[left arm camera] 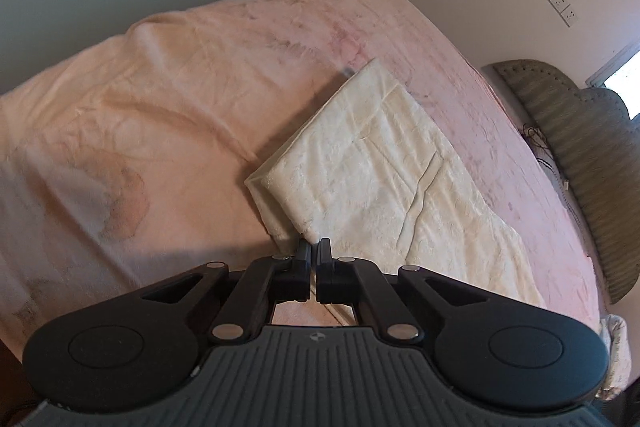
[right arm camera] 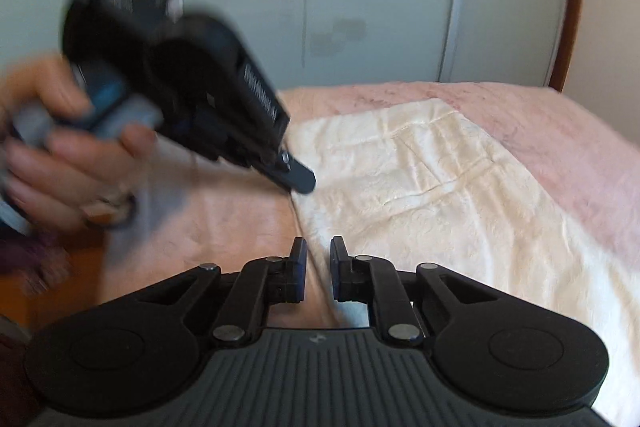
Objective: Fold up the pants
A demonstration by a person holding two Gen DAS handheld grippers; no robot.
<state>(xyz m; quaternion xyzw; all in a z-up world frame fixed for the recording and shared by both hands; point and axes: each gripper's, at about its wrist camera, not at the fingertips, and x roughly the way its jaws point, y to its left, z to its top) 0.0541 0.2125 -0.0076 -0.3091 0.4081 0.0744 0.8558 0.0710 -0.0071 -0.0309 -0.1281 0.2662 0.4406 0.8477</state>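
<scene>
Cream fleece pants (left arm camera: 384, 163) lie folded in a flat rectangle on a pink bedspread (left arm camera: 160, 99); they also show in the right wrist view (right arm camera: 432, 179). My left gripper (left arm camera: 314, 247) is shut with nothing between its fingers, just above the near corner of the pants. In the right wrist view the left gripper (right arm camera: 298, 181) appears blurred, held in a hand, its tips over the pants' left edge. My right gripper (right arm camera: 319, 251) is slightly open and empty, over the near left edge of the pants.
A padded grey-green headboard (left arm camera: 580, 155) curves along the right of the bed. Pale wardrobe doors (right arm camera: 360, 7) stand behind the bed. Wall sockets (left arm camera: 564, 9) sit on the cream wall. The bedspread is wrinkled at the left.
</scene>
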